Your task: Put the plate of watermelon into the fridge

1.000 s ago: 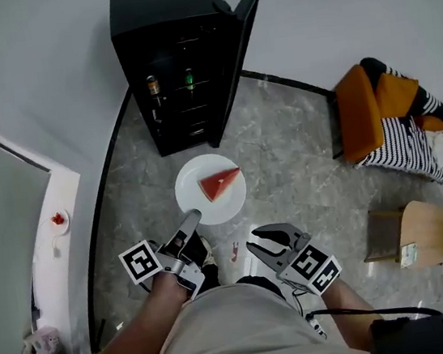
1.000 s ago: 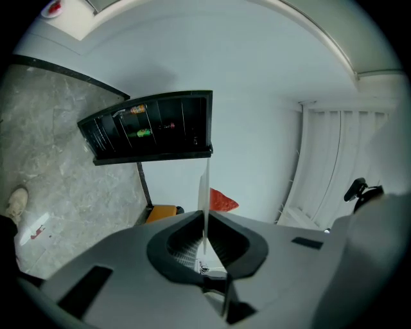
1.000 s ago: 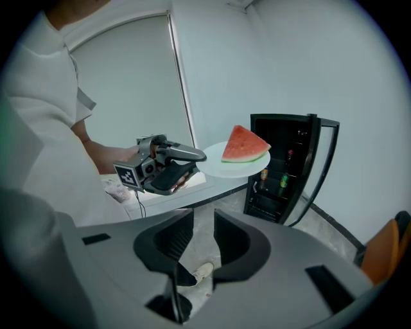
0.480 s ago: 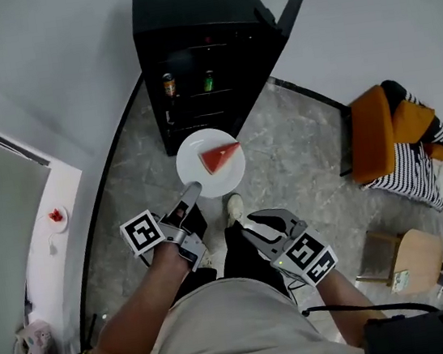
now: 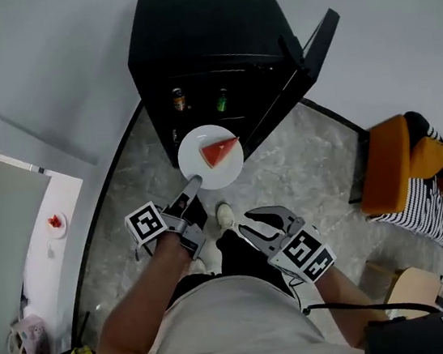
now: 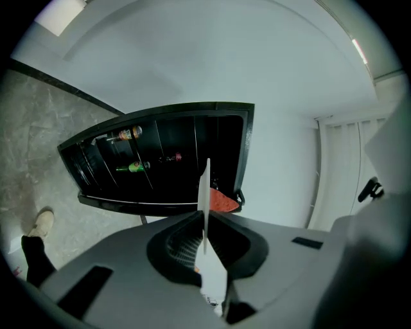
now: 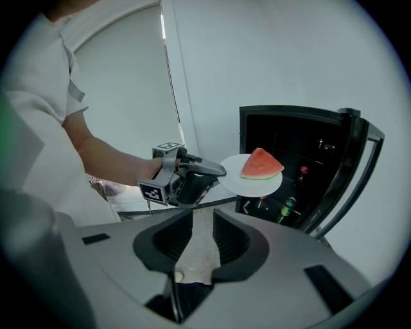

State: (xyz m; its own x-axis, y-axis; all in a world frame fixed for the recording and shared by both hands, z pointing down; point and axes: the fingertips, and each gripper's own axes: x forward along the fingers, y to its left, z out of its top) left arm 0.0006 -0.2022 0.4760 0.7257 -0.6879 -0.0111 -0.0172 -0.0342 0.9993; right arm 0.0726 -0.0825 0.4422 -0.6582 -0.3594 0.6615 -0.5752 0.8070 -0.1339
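Observation:
A white plate (image 5: 208, 171) carries a red watermelon wedge (image 5: 219, 151) and hangs level just in front of the open black fridge (image 5: 203, 44). My left gripper (image 5: 191, 189) is shut on the plate's near rim. In the left gripper view the plate (image 6: 205, 189) shows edge-on between the jaws, with the watermelon (image 6: 223, 202) beyond and the fridge (image 6: 160, 160) behind it. My right gripper (image 5: 255, 230) stands open and empty, low beside my body. The right gripper view shows its jaws (image 7: 202, 238) apart, the left gripper (image 7: 205, 169), the plate (image 7: 247, 183) and the wedge (image 7: 261, 164).
The fridge door (image 5: 314, 49) stands swung open to the right. Two bottles (image 5: 179, 99) (image 5: 222, 98) sit on a fridge shelf. An orange chair (image 5: 387, 165) with striped cloth stands at the right. A white ledge (image 5: 50, 237) runs along the left. My shoe (image 5: 225, 212) rests on the marble floor.
The person has stepped toward the fridge. The plate, still gripped by the left gripper, now sits closer to the fridge opening. The right gripper stays open at the same place by the body.

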